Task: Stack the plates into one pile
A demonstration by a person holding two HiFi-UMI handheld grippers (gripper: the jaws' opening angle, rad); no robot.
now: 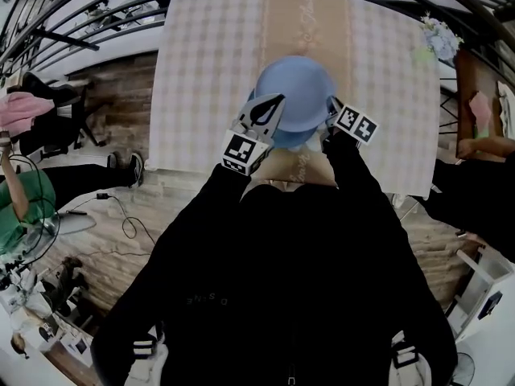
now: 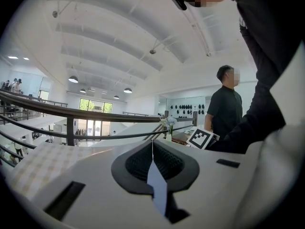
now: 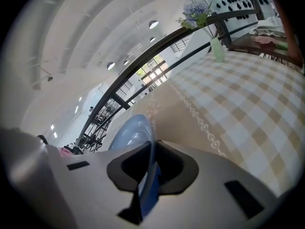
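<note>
Black sleeves [image 1: 282, 280] fill the near view, and two grippers reach out past them. One blue plate [image 1: 294, 87] is plain to see at the middle of the table's [image 1: 209, 71] near edge. A darker blue band under its near side could be a second plate, but I can't tell.

Right gripper [image 3: 151, 149]: jaws narrowed to a slot, pads clamped on the plate's right rim, which runs straight through them.

Left gripper [image 2: 152, 147], at the plate's left rim: pads meet at the tips. A pale blue sliver shows in the slit below them, and I can't make out what it is.

One vase of flowers [image 1: 438, 39] stands at the far right corner.
</note>
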